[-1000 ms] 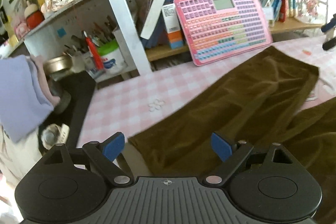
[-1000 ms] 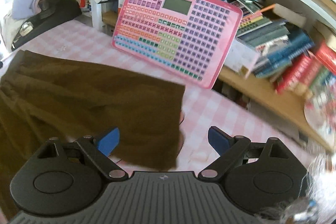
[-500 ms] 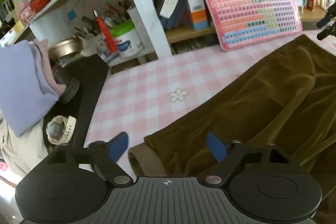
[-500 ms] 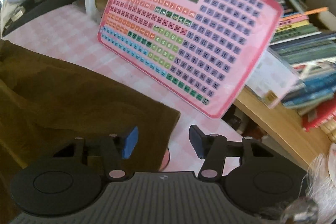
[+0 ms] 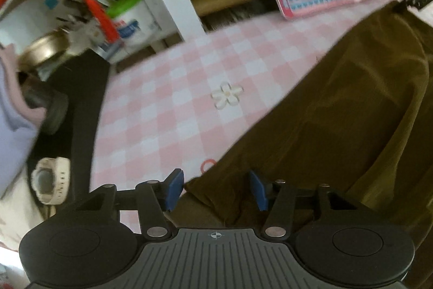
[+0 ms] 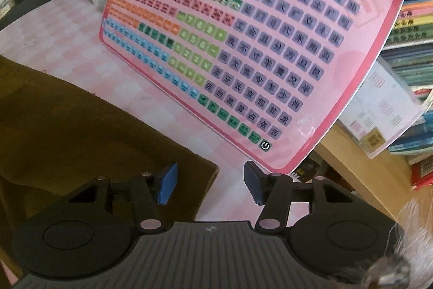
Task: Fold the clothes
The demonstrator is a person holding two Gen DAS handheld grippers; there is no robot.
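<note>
Brown garment (image 5: 338, 126) lies spread on the pink-checked counter (image 5: 173, 110), filling right and lower right of the left wrist view, left and lower left of the right wrist view (image 6: 81, 126). Left gripper (image 5: 215, 190): jaws have just been closing, now half apart, straddling the garment's near corner; pads not visibly pressing it. Right gripper (image 6: 209, 183): jaws also just closed partway, half apart, garment's corner edge between them, left pad over cloth, right pad over bare counter. Pink keyboard toy (image 6: 243, 45) leans against the shelf behind. White wristwatch (image 5: 51, 180) at lower left.
</note>
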